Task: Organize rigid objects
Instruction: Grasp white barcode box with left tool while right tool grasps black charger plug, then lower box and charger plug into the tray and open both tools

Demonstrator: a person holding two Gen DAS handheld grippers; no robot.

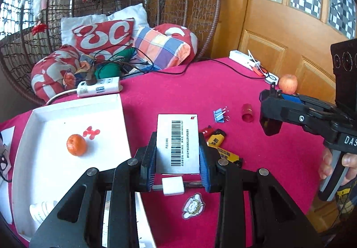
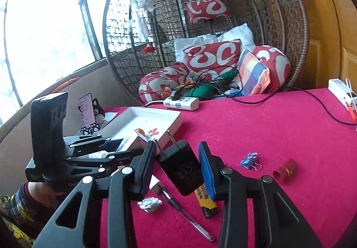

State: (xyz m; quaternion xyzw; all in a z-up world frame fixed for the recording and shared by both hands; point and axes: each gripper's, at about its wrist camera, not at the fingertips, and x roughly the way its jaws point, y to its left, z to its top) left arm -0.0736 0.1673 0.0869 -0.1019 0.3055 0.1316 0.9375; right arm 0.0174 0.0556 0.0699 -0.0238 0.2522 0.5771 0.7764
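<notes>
Left gripper: clamped on a white box, barcode up, just right of the tray.
Right gripper: clamped on a black charger, prongs tilted toward the tray, held above the counter.
Tray: white, on the red counter; holds an orange.
Right of the tray: yellow lighters, blue clip, red tube; perhaps an apple at the far edge.

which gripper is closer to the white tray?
Left. The left gripper, shut on the barcode box, sits just beside the white tray. The right gripper, holding the black charger, is farther out over the cloth.
</notes>
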